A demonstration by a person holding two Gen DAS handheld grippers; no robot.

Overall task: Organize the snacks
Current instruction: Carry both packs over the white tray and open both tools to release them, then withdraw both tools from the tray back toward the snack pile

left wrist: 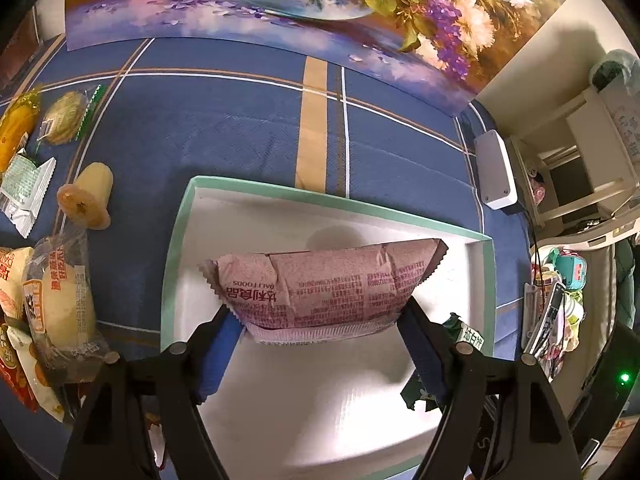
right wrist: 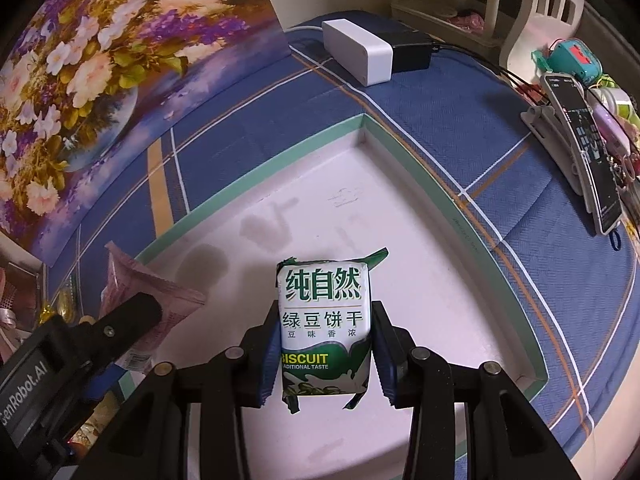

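**Two packets over the tray: set down, then let go**

Left tool stands fairly wide, a pink wrapped snack spanning the gap between its blue pads; whether the pads press on it or have just slackened I cannot tell. Packet hangs over the white floor of the green-rimmed tray.

Right tool is narrow, clamped on a green-and-white biscuit packet, label up, also above the tray floor and near its middle.

Unsorted snacks lie on the blue checked tabletop at the left: a cream bun in clear wrap, a jelly cup on its side.

Judgement: this is the placing step.
- Lower each packet till it meets the tray floor before releasing; a drop may bounce it toward the rim.
- Lay pink packet to the left, biscuit beside it, apart.
- Keep both tools clear of each other; they work close here.
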